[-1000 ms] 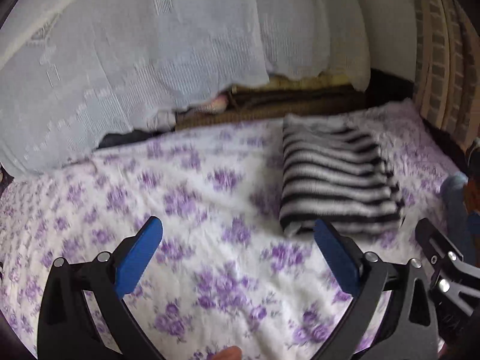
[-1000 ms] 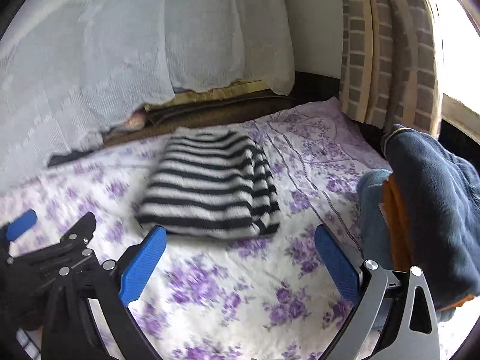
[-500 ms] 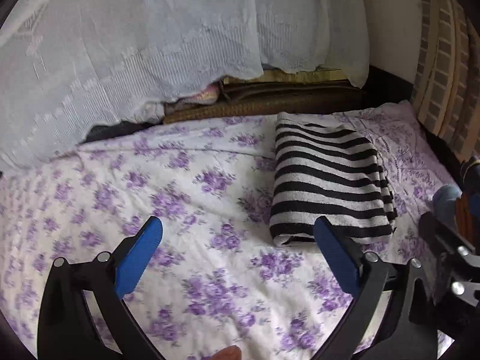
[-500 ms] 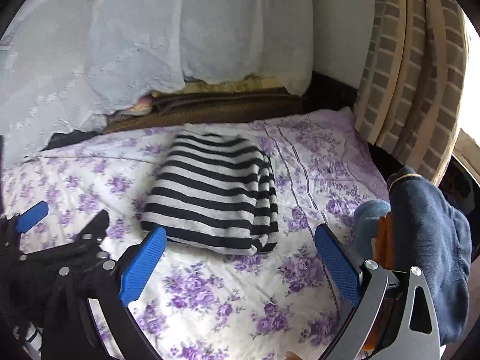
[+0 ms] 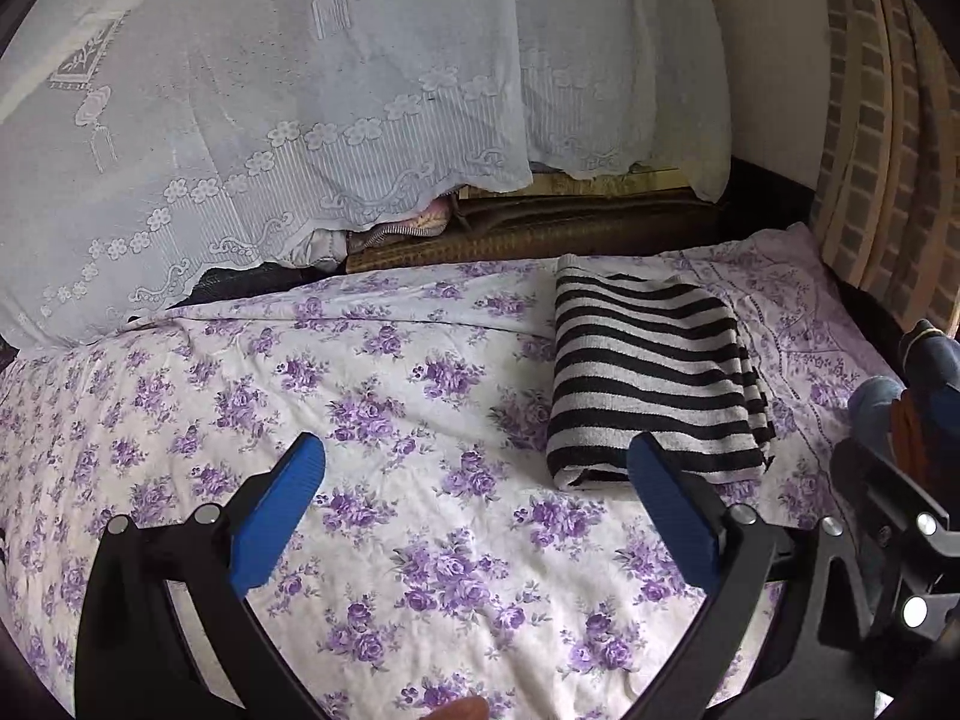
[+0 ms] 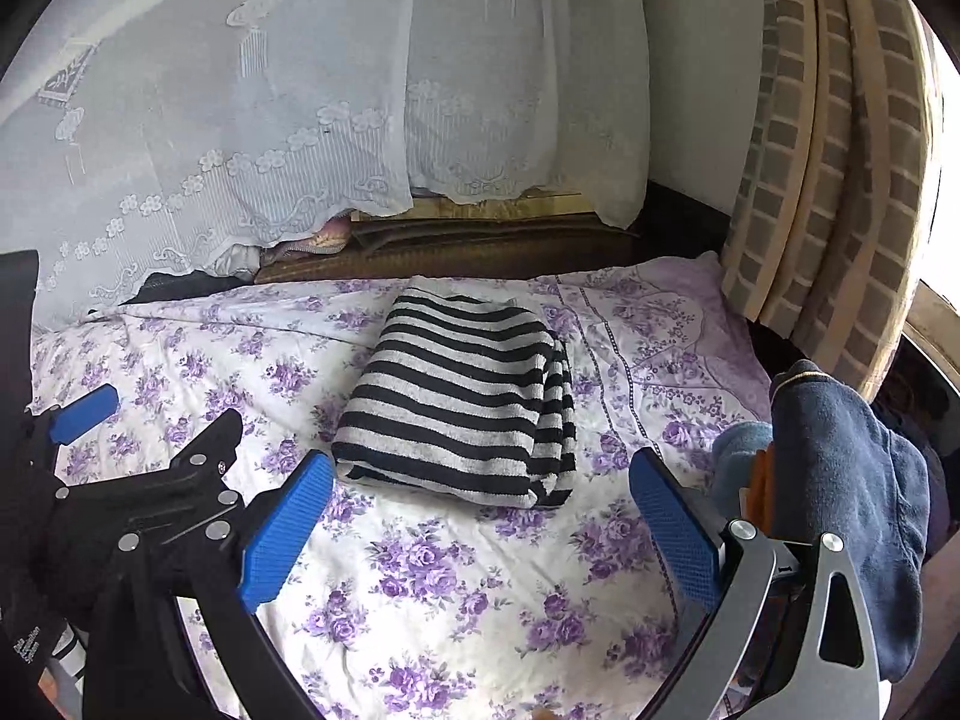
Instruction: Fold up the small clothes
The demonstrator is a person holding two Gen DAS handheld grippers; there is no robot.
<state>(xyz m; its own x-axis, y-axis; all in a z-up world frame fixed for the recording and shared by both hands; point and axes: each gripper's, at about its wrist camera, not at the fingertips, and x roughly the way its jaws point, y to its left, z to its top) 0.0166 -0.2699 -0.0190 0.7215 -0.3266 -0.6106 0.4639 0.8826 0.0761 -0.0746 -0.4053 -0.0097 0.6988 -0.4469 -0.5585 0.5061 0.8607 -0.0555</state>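
Note:
A folded black-and-white striped garment (image 5: pixel 651 369) (image 6: pixel 462 402) lies flat on the purple-flowered bed sheet (image 5: pixel 372 420) (image 6: pixel 456 576). My left gripper (image 5: pixel 474 468) hovers open above the sheet, its right blue pad just in front of the garment's near edge. My right gripper (image 6: pixel 480 486) is open too, held back from the garment's near edge, nothing between its pads. A heap of dark blue, light blue and orange clothes (image 6: pixel 840 492) (image 5: pixel 912 396) sits at the right. The left gripper's frame (image 6: pixel 150 510) shows low at the left of the right wrist view.
A white lace curtain (image 5: pixel 270 120) (image 6: pixel 252 120) hangs behind the bed. A brown mat and bedding (image 5: pixel 540 228) lie under its hem. A brick-patterned rolled cushion (image 6: pixel 840 150) stands at the right. Flowered sheet stretches left of the striped garment.
Both grippers have pulled back and risen from the striped garment, so more of the curtain and sheet shows. The garment stays folded in place. Both jaws remain open.

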